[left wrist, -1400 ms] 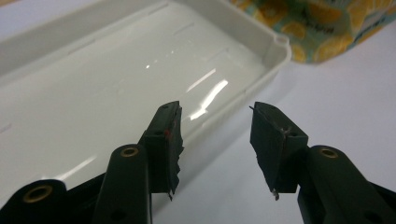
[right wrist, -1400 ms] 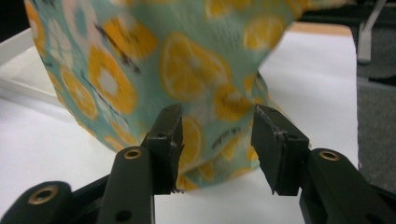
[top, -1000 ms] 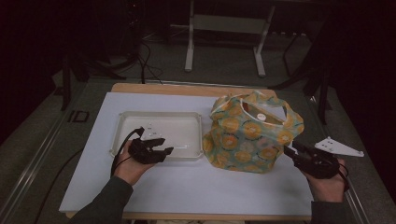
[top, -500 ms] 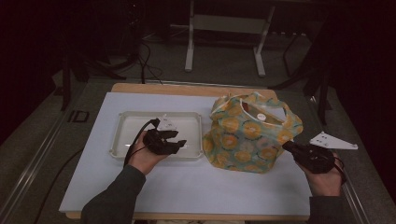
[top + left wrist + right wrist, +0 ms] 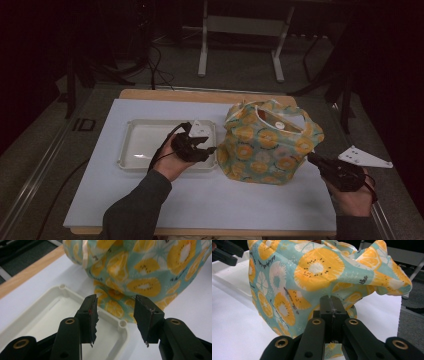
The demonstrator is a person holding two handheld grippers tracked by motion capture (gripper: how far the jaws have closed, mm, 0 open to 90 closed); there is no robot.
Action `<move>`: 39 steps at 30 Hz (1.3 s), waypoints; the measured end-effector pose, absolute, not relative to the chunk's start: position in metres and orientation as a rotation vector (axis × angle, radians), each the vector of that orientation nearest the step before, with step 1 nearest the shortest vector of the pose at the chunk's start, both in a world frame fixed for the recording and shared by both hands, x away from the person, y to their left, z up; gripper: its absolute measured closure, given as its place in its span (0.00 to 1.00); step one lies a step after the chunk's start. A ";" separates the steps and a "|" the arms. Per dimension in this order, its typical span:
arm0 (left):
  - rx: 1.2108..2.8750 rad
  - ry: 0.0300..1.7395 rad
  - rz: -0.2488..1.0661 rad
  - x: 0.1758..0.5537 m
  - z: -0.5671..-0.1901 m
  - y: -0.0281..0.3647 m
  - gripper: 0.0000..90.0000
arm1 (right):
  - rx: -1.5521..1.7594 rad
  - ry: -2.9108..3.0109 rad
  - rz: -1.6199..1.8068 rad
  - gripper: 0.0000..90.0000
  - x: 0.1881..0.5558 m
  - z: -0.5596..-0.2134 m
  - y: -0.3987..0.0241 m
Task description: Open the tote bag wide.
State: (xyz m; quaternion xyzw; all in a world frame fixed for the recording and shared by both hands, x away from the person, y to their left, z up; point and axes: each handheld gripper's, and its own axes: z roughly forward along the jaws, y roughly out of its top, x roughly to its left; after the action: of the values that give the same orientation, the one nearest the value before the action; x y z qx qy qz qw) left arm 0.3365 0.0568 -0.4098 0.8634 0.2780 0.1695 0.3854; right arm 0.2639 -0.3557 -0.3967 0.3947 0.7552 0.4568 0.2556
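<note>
1. The left gripper (image 5: 202,147) is black, with two flat black fingers (image 5: 90,315) that have worn, ragged edges on the inner pads
2. Brass-coloured rivets sit in the black link arms behind the fingers, in both gripper views
3. A thin black cable makes a loop from the left gripper along the hand
4. The right gripper (image 5: 314,159) is also black and carries a grey three-cornered plate (image 5: 364,158) with small dark holes
5. The person wears a dark grey long sleeve (image 5: 135,212) on the left arm

"ID" is printed on the floor (image 5: 50,150).
</note>
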 end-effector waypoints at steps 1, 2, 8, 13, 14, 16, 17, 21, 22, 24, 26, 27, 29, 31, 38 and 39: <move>2.202 0.701 0.438 0.338 -0.408 0.054 0.59 | 1.071 2.050 1.241 1.00 0.264 -0.397 -0.356; 2.204 0.699 0.444 0.340 -0.407 0.052 0.59 | 1.071 2.052 1.243 1.00 0.264 -0.396 -0.356; 2.212 0.654 0.451 0.347 -0.399 0.036 0.55 | 1.069 2.063 1.245 1.00 0.265 -0.396 -0.357; 2.200 0.616 0.409 0.349 -0.393 0.027 0.58 | 1.066 2.065 1.244 1.00 0.266 -0.396 -0.356; 2.199 0.604 0.389 0.350 -0.393 0.025 0.61 | 1.067 2.067 1.245 1.00 0.265 -0.396 -0.355; 2.198 0.600 0.367 0.351 -0.392 0.021 0.64 | 1.065 2.069 1.245 1.00 0.266 -0.396 -0.355; 2.203 0.600 0.363 0.353 -0.392 0.020 0.64 | 1.060 2.071 1.245 1.00 0.266 -0.396 -0.354; 2.202 0.583 0.343 0.355 -0.392 0.013 0.80 | 1.058 2.072 1.242 1.00 0.266 -0.395 -0.353; 2.205 0.574 0.347 0.354 -0.392 0.011 0.84 | 1.057 2.072 1.239 1.00 0.266 -0.395 -0.353; 2.216 0.553 0.366 0.352 -0.391 0.009 0.89 | 1.057 2.071 1.237 1.00 0.265 -0.394 -0.353; 2.217 0.546 0.373 0.350 -0.390 0.008 0.99 | 1.050 2.065 1.242 1.00 0.264 -0.392 -0.354; 2.212 0.540 0.370 0.349 -0.389 0.008 0.99 | 1.044 2.064 1.242 1.00 0.263 -0.391 -0.354; 2.201 0.530 0.373 0.345 -0.386 0.009 1.00 | 1.037 2.064 1.234 1.00 0.260 -0.389 -0.354; 2.196 0.520 0.376 0.343 -0.384 0.010 1.00 | 1.037 2.064 1.234 1.00 0.260 -0.389 -0.354; 2.156 0.440 0.386 0.318 -0.374 0.011 1.00 | 1.005 2.056 1.238 1.00 0.247 -0.384 -0.357; 2.155 0.430 0.387 0.315 -0.375 0.010 1.00 | 0.999 2.061 1.238 1.00 0.245 -0.385 -0.356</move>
State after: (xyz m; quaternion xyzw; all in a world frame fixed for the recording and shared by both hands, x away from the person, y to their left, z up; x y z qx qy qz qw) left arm 0.3145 0.0095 -0.3749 0.8675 0.1731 0.1556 0.4397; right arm 0.2453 -0.3563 -0.3853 0.3699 0.7632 0.4583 0.2657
